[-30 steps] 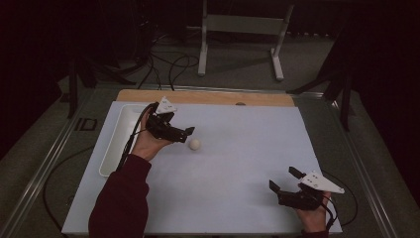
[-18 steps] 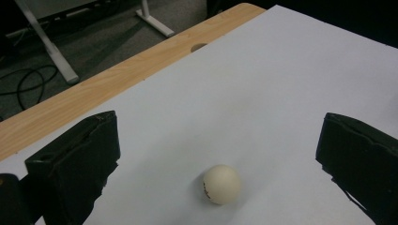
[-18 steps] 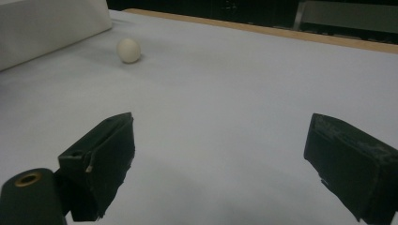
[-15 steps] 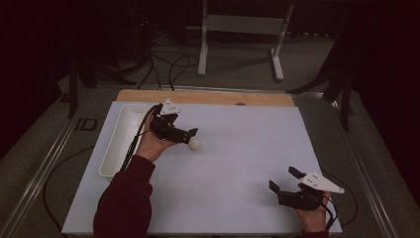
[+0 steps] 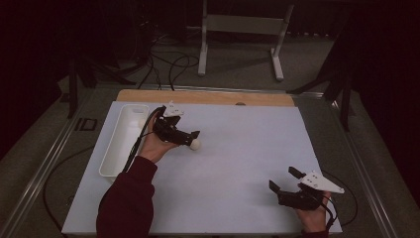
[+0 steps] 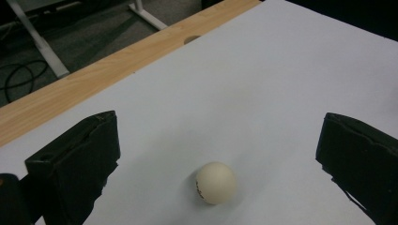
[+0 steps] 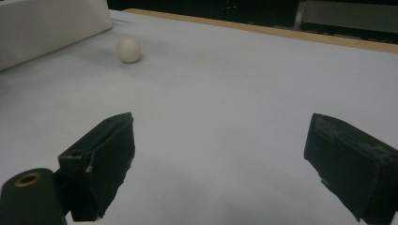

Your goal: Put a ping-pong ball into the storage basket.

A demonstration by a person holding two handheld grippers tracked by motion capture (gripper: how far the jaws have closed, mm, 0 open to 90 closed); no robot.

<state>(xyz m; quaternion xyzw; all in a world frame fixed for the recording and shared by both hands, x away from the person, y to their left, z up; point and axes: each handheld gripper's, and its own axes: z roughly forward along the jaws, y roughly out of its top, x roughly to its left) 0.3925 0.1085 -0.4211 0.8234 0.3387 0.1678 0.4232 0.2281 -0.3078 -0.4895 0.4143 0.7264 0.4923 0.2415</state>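
left of centre in the high view, the left gripper [image 5: 194, 139] held its jaws wide around the white ball [image 5: 195, 144], which lay untouched on the table [image 5: 237, 163] between them.

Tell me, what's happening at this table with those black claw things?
A person holds a two-jaw gripper in each hand over a white-covered table. The left gripper is reaching for a small cream-white ball, which lies on the table between its open jaws, not yet pinched. A long white plastic tray sits beside that hand. The right gripper waits, open, near the table's front corner, well away from the ball.
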